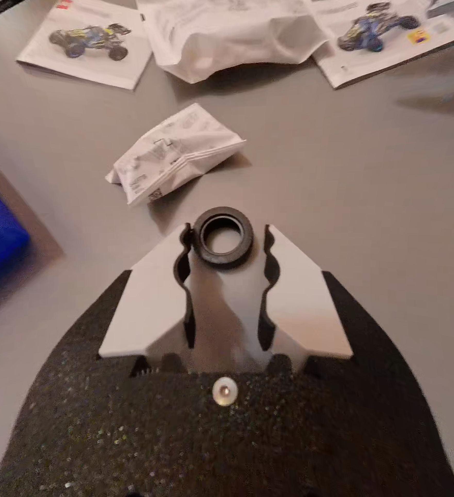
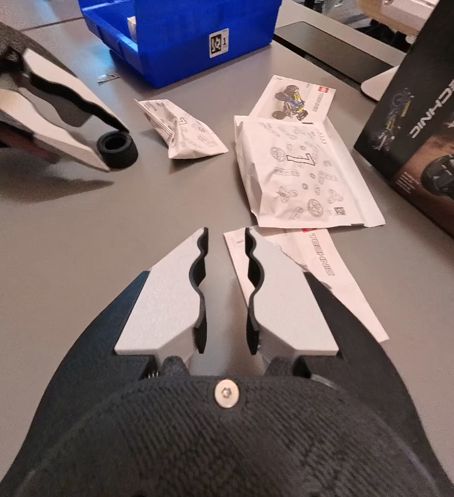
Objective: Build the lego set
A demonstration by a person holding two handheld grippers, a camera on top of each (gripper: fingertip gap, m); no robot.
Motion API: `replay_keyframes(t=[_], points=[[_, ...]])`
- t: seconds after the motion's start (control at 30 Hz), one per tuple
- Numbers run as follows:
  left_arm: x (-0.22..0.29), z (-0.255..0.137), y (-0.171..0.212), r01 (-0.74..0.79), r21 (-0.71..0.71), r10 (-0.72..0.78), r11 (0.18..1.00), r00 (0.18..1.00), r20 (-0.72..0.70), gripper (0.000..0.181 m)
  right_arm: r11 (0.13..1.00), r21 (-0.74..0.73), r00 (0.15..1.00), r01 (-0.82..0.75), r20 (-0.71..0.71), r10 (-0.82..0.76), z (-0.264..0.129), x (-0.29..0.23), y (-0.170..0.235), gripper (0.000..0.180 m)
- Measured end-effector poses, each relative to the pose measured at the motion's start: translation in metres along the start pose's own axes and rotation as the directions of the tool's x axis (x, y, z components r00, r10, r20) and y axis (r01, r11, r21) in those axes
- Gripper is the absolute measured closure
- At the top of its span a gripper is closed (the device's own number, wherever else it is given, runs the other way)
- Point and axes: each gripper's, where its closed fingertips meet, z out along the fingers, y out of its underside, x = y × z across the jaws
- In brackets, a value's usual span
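On the grey worktop point(image 2: 59, 255), near the blue bin point(image 2: 182, 40), the black tyre point(image 1: 223, 238) lies between my left fingers point(image 1: 193, 242), which are spread and not clamping, touching one. My right gripper point(image 2: 225, 236) hangs released, well apart.

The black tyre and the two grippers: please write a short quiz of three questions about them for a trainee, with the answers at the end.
1. Multiple choice: what stands between the jaws of the left gripper?
A. a paper bag
B. the black tyre
C. a booklet
2. True or false: the right gripper holds a paper bag between its jaws.
3. Fill the gap: the bin in the right wrist view is ____ in colour.

Key
1. B. The jaws are apart, and the tyre touches only one of them.
2. False. Its jaws are apart with nothing between them.
3. Blue.
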Motion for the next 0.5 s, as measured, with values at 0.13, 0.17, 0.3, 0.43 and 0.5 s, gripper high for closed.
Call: replay_keyframes(t=[0.13,0.17,0.3,0.43,0.5], points=[[-0.024,-0.021,-0.017,-0.043,0.056,0.036,0.997,0.993,0.108,0.140,0.999,-0.032,0.999,0.039,-0.002,-0.039,-0.006,-0.002,0.008,0.153],[-0.039,-0.037,-0.030,-0.041,0.114,0.025,0.993,0.990,0.138,0.139,0.998,-0.035,0.999,0.049,-0.011,-0.050,-0.011,-0.001,0.009,0.153],[-0.138,-0.091,-0.077,0.061,0.252,-0.127,0.966,0.958,0.255,0.139,1.000,-0.003,0.998,0.028,-0.058,-0.028,-0.032,0.009,0.013,0.155],[-0.233,-0.055,-0.076,0.122,0.116,-0.152,0.986,0.941,0.302,0.139,0.999,0.049,0.996,-0.016,-0.085,0.020,-0.037,0.013,0.015,0.158],[-0.255,-0.027,-0.075,0.170,0.066,-0.182,0.983,0.942,0.281,0.138,0.999,0.040,0.996,-0.023,-0.082,0.026,-0.038,0.011,0.020,0.158]])
